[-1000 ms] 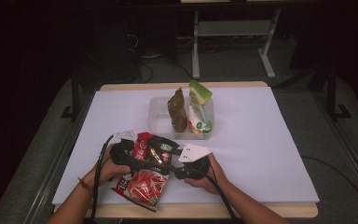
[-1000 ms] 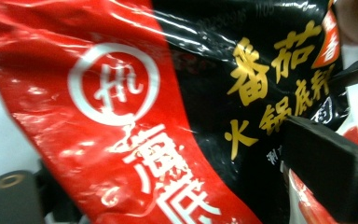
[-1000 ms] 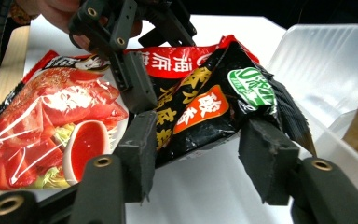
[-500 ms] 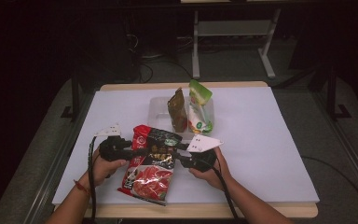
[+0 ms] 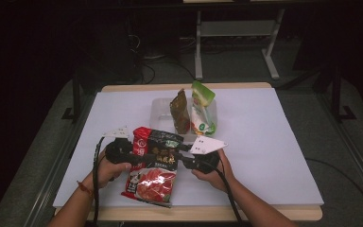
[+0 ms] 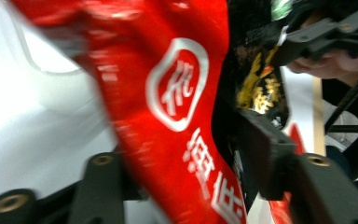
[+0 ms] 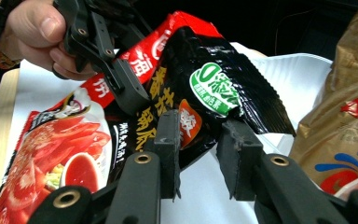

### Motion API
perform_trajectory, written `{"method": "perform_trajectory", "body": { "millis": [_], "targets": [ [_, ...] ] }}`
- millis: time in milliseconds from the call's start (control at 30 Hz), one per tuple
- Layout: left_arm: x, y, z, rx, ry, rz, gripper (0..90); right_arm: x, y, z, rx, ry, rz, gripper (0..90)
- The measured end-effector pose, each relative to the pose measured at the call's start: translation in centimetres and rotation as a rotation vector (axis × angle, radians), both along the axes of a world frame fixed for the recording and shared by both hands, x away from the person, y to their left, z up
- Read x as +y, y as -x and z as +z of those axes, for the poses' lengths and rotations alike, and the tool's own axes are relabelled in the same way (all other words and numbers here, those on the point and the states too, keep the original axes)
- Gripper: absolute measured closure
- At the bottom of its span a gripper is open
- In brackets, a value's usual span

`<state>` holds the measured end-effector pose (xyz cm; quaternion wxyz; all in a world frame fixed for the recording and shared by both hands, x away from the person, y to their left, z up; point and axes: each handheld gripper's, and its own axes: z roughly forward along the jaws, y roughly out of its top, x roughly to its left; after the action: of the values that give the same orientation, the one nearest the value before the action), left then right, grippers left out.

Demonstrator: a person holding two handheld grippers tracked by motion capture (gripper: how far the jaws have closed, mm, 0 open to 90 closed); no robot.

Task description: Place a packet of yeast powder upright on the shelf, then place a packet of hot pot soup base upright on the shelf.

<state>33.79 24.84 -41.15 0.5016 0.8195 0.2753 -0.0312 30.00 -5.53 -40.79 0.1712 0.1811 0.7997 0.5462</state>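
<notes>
Near the front edge of the white worktop (image 5: 274,142), I hold a glossy red-and-black pouch (image 5: 153,163) between both tools. My left tool (image 5: 133,152) pinches its crinkled red upper corner; its jaws have just been opening slightly, with the film between them. My right tool (image 5: 182,156) has the black side edge of the pouch between its jaws, which have just been closing; I cannot tell whether both pads press on it. Behind, well apart, a clear tray (image 5: 159,109) carries a brown foil bag (image 5: 180,112) and a green-topped bag (image 5: 201,111), both upright. Bare sheet lies open right and left.
</notes>
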Motion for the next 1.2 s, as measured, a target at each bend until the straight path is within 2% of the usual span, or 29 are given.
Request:
{"method": "perform_trajectory", "body": {
  "millis": [33, 67, 100, 200, 333, 400, 567, 633, 733, 767, 800, 833, 900, 933, 967, 1000, 1067, 1100, 1167, 1200],
  "targets": [
    [0.3, 0.1, 0.3, -0.004, 0.031, -0.006, 59.9, -0.3, -0.2, 0.0, 0.006, -0.009, -0.009, 69.4],
    [0.3, 0.1, 0.3, -0.004, 0.031, -0.006, 64.2, -0.3, -0.3, 0.0, 0.010, -0.014, -0.013, 69.2],
    [0.4, 0.2, 0.5, -0.013, 0.042, -0.012, 64.2, -0.3, -0.3, 0.0, 0.010, -0.014, -0.013, 69.2],
    [0.4, 0.6, 0.8, -0.030, 0.064, -0.016, 72.3, -0.5, -0.5, 0.1, 0.020, -0.022, -0.027, 67.1],
    [0.6, 0.8, 0.8, -0.027, 0.077, -0.011, 73.6, -0.5, -0.4, 0.2, 0.027, -0.010, -0.025, 61.5],
    [0.6, 0.8, 0.7, -0.023, 0.082, -0.003, 73.6, -0.5, -0.2, 0.3, 0.026, 0.009, -0.016, 53.9],
    [0.7, 1.1, 0.8, -0.027, 0.089, 0.002, 74.1, -1.7, 0.1, 0.9, 0.045, 0.027, -0.015, 43.0],
    [0.7, 1.2, 0.9, -0.033, 0.086, 0.005, 74.2, -3.0, 0.1, 1.1, 0.055, 0.067, -0.031, 38.7],
    [0.7, 1.5, 1.0, -0.040, 0.086, 0.007, 74.3, -4.2, 0.0, 0.9, 0.078, 0.082, -0.045, 37.7],
    [0.7, 1.6, 1.1, -0.043, 0.087, 0.009, 74.3, -4.8, 0.0, 0.8, 0.089, 0.090, -0.059, 36.9],
    [0.7, 1.7, 1.1, -0.044, 0.088, 0.011, 74.5, -6.3, 0.0, 0.4, 0.119, 0.108, -0.089, 35.9],
    [0.8, 1.7, 1.1, -0.043, 0.088, 0.014, 74.5, -6.3, 0.0, 0.4, 0.119, 0.108, -0.089, 35.9],
    [0.8, 2.0, 1.2, -0.041, 0.094, 0.026, 75.0, -8.6, 0.2, 0.0, 0.145, 0.140, -0.140, 33.2],
    [0.8, 2.0, 1.2, -0.041, 0.094, 0.026, 75.2, -8.6, 0.2, 0.0, 0.145, 0.140, -0.140, 33.2],
    [0.8, 2.1, 1.3, -0.042, 0.097, 0.025, 75.2, -9.5, 0.3, -0.1, 0.148, 0.143, -0.157, 32.4],
    [0.7, 2.4, 1.6, -0.049, 0.102, 0.030, 75.9, -11.1, 0.4, -0.4, 0.147, 0.169, -0.200, 30.6],
    [0.7, 2.4, 1.7, -0.051, 0.105, 0.036, 76.5, -12.6, 0.6, -0.8, 0.135, 0.199, -0.239, 30.4],
    [0.6, 2.5, 1.8, -0.056, 0.107, 0.038, 76.5, -12.6, 0.6, -0.8, 0.135, 0.199, -0.239, 30.4],
    [0.4, 2.7, 2.0, -0.064, 0.114, 0.041, 76.9, -13.9, 0.7, -1.4, 0.124, 0.221, -0.279, 29.5],
    [0.4, 2.8, 2.1, -0.067, 0.115, 0.038, 77.1, -14.4, 0.7, -1.7, 0.133, 0.216, -0.295, 29.4]
  ]
}}
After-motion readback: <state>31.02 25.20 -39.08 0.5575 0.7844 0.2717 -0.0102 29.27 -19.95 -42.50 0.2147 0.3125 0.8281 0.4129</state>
